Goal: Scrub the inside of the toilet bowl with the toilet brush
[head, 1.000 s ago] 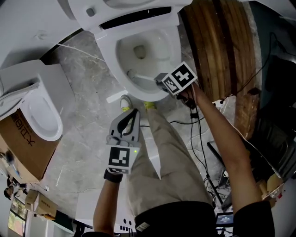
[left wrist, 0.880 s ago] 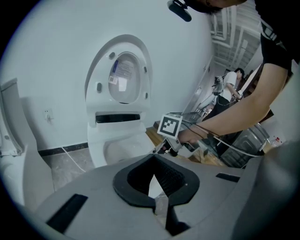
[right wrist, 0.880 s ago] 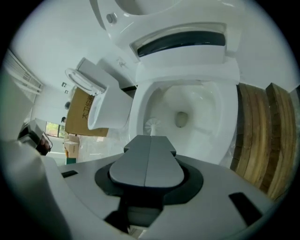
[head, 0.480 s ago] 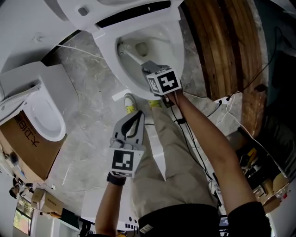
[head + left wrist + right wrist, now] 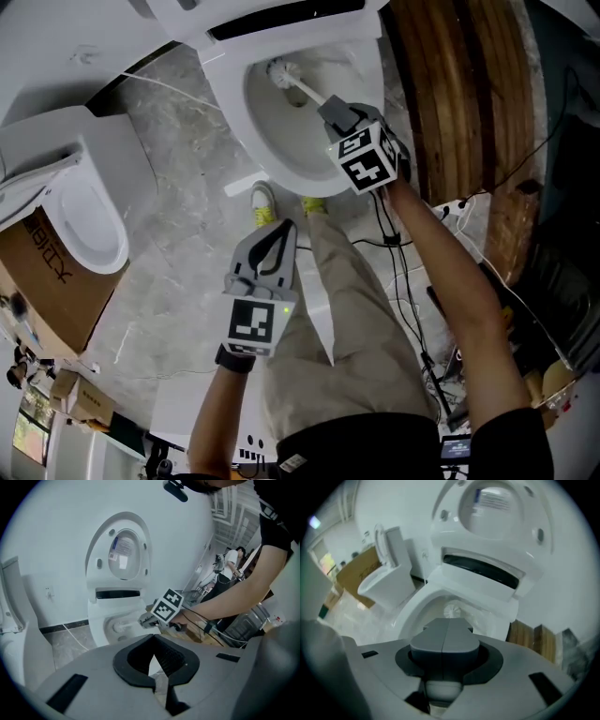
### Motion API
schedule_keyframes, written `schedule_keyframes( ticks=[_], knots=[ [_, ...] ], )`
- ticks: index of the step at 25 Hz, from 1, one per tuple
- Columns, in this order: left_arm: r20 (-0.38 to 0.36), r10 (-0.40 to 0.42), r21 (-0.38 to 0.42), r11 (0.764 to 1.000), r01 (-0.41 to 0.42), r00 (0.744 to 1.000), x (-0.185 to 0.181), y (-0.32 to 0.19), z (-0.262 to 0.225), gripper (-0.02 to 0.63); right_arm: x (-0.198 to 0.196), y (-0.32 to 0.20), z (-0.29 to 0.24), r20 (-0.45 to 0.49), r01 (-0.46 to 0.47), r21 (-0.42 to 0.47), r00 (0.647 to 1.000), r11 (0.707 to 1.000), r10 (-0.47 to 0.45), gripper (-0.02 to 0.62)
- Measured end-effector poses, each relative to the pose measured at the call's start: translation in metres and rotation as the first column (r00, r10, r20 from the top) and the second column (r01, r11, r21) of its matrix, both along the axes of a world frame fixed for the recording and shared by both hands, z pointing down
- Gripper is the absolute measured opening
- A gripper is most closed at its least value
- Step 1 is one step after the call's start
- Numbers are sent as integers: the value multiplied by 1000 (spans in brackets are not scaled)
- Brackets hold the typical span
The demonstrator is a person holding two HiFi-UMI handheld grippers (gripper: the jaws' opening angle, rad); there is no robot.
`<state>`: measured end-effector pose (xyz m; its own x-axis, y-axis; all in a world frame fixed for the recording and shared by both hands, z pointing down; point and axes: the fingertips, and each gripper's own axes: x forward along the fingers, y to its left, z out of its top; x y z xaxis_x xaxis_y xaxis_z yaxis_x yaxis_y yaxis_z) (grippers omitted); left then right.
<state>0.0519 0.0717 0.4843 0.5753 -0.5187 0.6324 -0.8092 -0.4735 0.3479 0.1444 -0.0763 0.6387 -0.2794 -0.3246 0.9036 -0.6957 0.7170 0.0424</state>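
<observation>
White plastic toilet brush point(image 5: 305, 89): handle clamped in my right gripper point(image 5: 334, 112), bristles ahead inside white ceramic toilet bowl point(image 5: 230, 103); left gripper point(image 5: 279, 229) closed, empty.

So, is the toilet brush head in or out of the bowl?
In: the toilet brush head sits inside the toilet bowl, rearward.

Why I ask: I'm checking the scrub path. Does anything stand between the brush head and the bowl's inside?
Nothing visible does. The lid is raised, and the toilet brush, held in the shut right gripper, has its head inside the toilet bowl, at the rear wall.
</observation>
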Motion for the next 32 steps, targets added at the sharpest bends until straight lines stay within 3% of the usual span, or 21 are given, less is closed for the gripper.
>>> schedule_keyframes(
  ticks=[2,4,6,8,9,10,11,14,17,20,26,28,30,32],
  knots=[
    [0,-22,-4,1000,22,1000,-5,0,0,17,2,17,6,-118,212,-2,970,977,-211,160],
    [0,-33,4,999,33,999,-8,-2,-4,17,6,36,11,-237,423,-25,878,906,-416,160],
    [-5,-42,12,999,42,999,-11,-3,-7,18,12,55,14,-399,610,-73,707,789,-584,160],
    [-11,-55,14,998,56,998,-17,-2,-7,18,17,67,16,-548,728,-128,514,674,-659,160],
    [-9,-58,11,998,58,998,-21,-1,-6,17,17,71,16,-592,757,-142,451,637,-668,161],
    [-5,-57,8,998,57,998,-24,1,-4,17,16,73,17,-617,778,-142,414,613,-669,161],
    [-1,-54,5,999,54,999,-27,3,-3,18,16,74,19,-632,793,-129,397,596,-665,161],
    [5,-53,-5,999,53,999,-35,9,-1,18,18,66,26,-658,809,-68,403,583,-636,161],
    [4,-79,-4,997,79,997,-44,11,1,17,40,52,34,-709,789,-170,318,591,-630,161],
    [13,-67,-8,998,68,998,-50,16,3,18,55,46,33,-719,760,-242,277,603,-638,163],
    [14,-72,-1,997,73,997,-57,18,-2,17,51,80,31,-702,813,-338,118,474,-702,164],
    [9,-71,6,997,71,997,-57,16,-3,17,49,94,30,-691,794,-355,133,494,-711,166],
    [7,-66,10,998,66,998,-58,17,-3,17,43,109,27,-661,749,-361,216,556,-719,166],
    [11,-62,11,998,62,998,-60,19,-1,18,33,123,25,-614,696,-362,322,620,-720,167]
  ],
)
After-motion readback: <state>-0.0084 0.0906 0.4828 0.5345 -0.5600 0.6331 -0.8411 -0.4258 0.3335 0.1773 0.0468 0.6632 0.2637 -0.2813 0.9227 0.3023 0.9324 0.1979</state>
